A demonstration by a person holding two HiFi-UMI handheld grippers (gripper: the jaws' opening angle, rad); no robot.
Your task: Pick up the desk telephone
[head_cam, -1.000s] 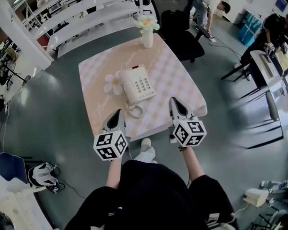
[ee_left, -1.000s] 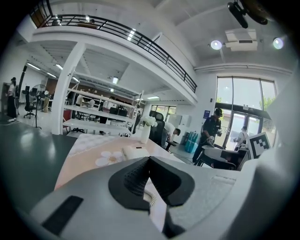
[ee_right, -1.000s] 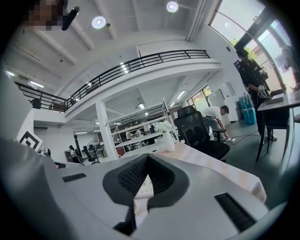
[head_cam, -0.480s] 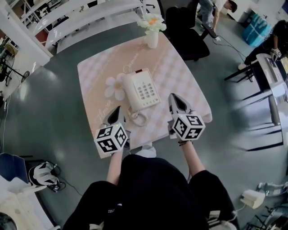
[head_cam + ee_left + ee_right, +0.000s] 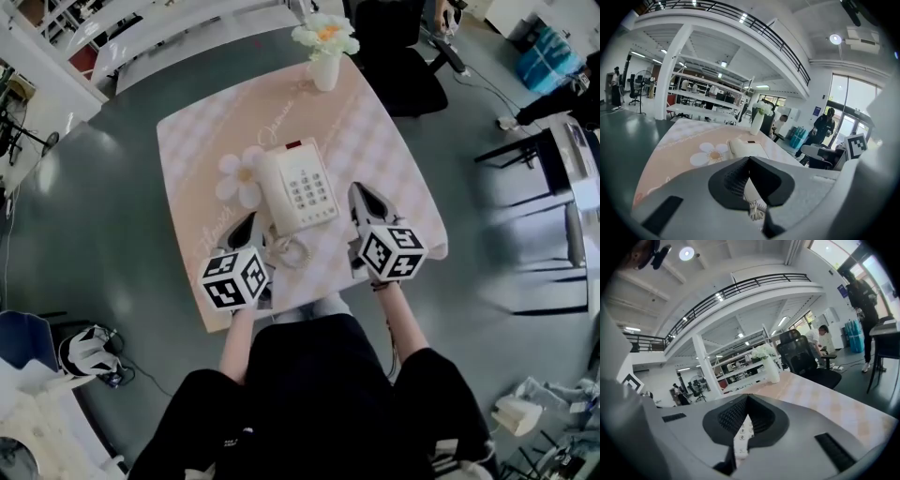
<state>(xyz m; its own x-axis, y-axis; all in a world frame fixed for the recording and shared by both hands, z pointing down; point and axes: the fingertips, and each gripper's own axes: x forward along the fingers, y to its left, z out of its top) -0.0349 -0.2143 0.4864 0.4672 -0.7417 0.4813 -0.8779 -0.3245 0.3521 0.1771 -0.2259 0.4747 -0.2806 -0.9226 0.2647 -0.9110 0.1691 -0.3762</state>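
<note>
Left hand-held gripper (image 5: pixel 248 223) nearer, cream push-button telephone (image 5: pixel 300 187)

Telephone (image 5: pixel 742 437) — mostly hidden behind fingers (image 5: pixel 729 418).

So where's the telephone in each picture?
Head view: telephone in the middle of the table.
Left gripper view: telephone at the centre, below the vase.
Right gripper view: telephone low centre, only a strip of keypad shows.
Shared landmark: white flower vase at the table's far edge.
</note>
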